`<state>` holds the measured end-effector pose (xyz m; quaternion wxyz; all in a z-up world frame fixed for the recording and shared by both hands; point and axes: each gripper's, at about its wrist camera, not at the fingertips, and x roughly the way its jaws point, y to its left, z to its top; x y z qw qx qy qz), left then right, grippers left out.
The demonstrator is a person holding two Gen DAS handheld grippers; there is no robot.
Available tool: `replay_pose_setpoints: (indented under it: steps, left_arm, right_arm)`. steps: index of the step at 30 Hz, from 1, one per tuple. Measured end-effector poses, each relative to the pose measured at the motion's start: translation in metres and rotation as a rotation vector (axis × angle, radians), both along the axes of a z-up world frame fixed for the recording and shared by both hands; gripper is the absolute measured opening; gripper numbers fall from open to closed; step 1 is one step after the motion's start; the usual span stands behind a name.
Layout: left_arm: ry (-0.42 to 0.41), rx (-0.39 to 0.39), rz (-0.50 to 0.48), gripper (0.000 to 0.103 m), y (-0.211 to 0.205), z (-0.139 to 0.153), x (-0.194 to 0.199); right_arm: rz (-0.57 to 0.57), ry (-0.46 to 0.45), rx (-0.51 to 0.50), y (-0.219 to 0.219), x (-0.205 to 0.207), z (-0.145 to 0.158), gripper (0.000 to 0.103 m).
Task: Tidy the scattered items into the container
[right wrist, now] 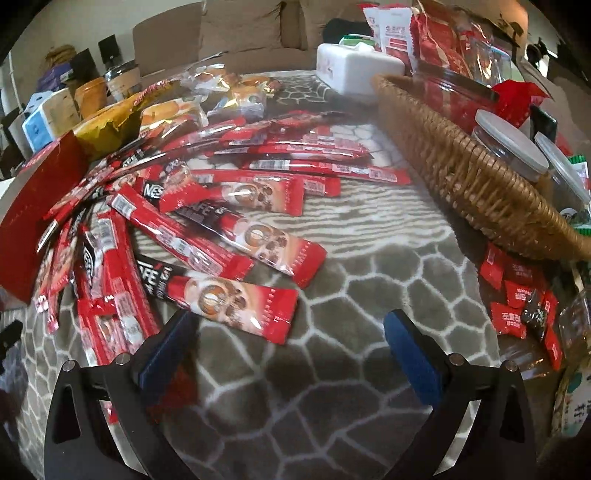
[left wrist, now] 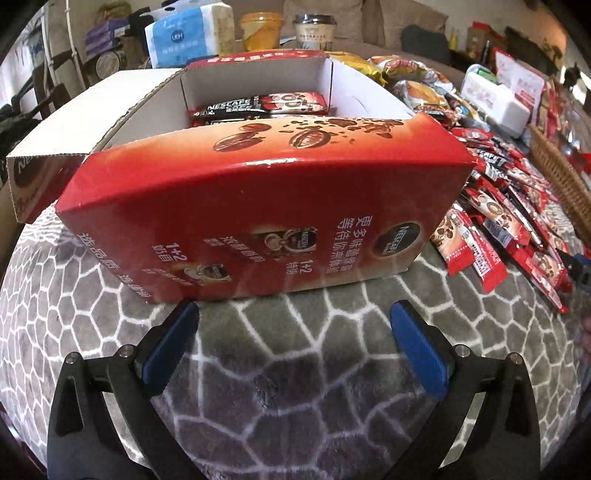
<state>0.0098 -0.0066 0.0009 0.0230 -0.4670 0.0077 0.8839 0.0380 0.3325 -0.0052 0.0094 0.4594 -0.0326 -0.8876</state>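
A red Nescafe carton [left wrist: 258, 206] stands open on the grey patterned cloth, with a few coffee sticks [left wrist: 266, 105] lying inside. My left gripper [left wrist: 293, 314] is open and empty just in front of its near wall. Many red coffee sticks [left wrist: 498, 221] lie scattered to the carton's right. In the right wrist view the same pile of sticks [right wrist: 207, 221] spreads across the cloth, and the carton's red side [right wrist: 33, 214] shows at the left edge. My right gripper [right wrist: 291, 325] is open and empty, just short of the nearest stick [right wrist: 229, 299].
A wicker basket [right wrist: 472, 184] with lidded jars stands at the right. Red candy packets [right wrist: 517, 295] lie beside it. A white box [right wrist: 354, 66], snack bags [right wrist: 177, 107] and cups [left wrist: 314, 29] crowd the back of the table.
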Motion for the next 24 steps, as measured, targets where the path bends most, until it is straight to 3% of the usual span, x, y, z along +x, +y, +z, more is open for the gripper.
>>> replay_pose_setpoints:
  steps: [24]
  left_arm:
    - [-0.001,0.002,0.002,0.103,-0.0013,0.0,-0.0001]
  right_arm:
    - [0.039,-0.003,0.025,-0.0007,0.0008,-0.0013,0.103]
